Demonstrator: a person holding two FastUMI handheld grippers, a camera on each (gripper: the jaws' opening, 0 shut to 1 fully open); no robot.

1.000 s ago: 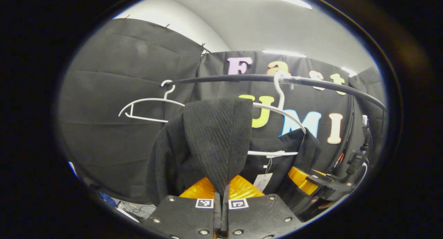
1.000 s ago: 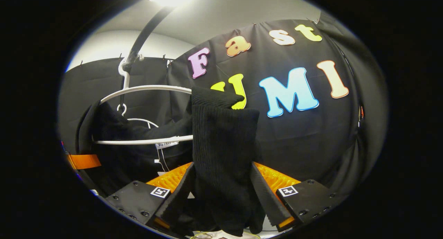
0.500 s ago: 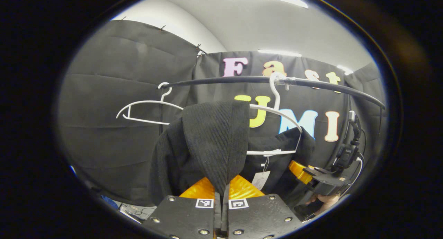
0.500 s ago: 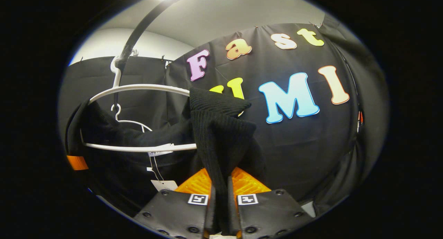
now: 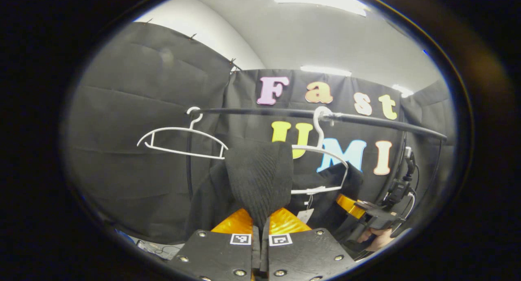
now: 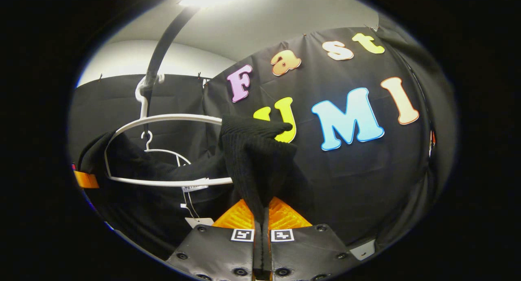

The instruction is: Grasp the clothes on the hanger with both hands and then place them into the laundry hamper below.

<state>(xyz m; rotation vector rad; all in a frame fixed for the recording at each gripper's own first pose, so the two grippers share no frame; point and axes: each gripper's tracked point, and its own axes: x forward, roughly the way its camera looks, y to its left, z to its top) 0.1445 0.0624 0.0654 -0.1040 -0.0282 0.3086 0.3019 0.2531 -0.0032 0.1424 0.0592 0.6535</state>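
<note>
A black ribbed knit garment [image 5: 258, 179] hangs over a white hanger [image 5: 325, 167] on the black rail [image 5: 285, 112]. My left gripper [image 5: 260, 226] is shut on one shoulder of it, the cloth pinched between both fingers. In the right gripper view the same black garment [image 6: 254, 163] drapes the white hanger [image 6: 171, 150], and my right gripper [image 6: 262, 226] is shut on its other shoulder. The right gripper [image 5: 376, 218], held by a hand [image 5: 374, 242], also shows at the lower right of the left gripper view. A paper tag [image 6: 199, 222] dangles below the garment.
A second, bare white hanger [image 5: 181, 138] hangs further left on the rail in the left gripper view. Black cloth walls surround the rail. Cables [image 5: 158, 246] lie low at the left. The hamper is out of sight.
The right gripper's fingers have shut on the garment's shoulder. Both grippers have sunk a little, so rail and hangers sit higher relative to them.
</note>
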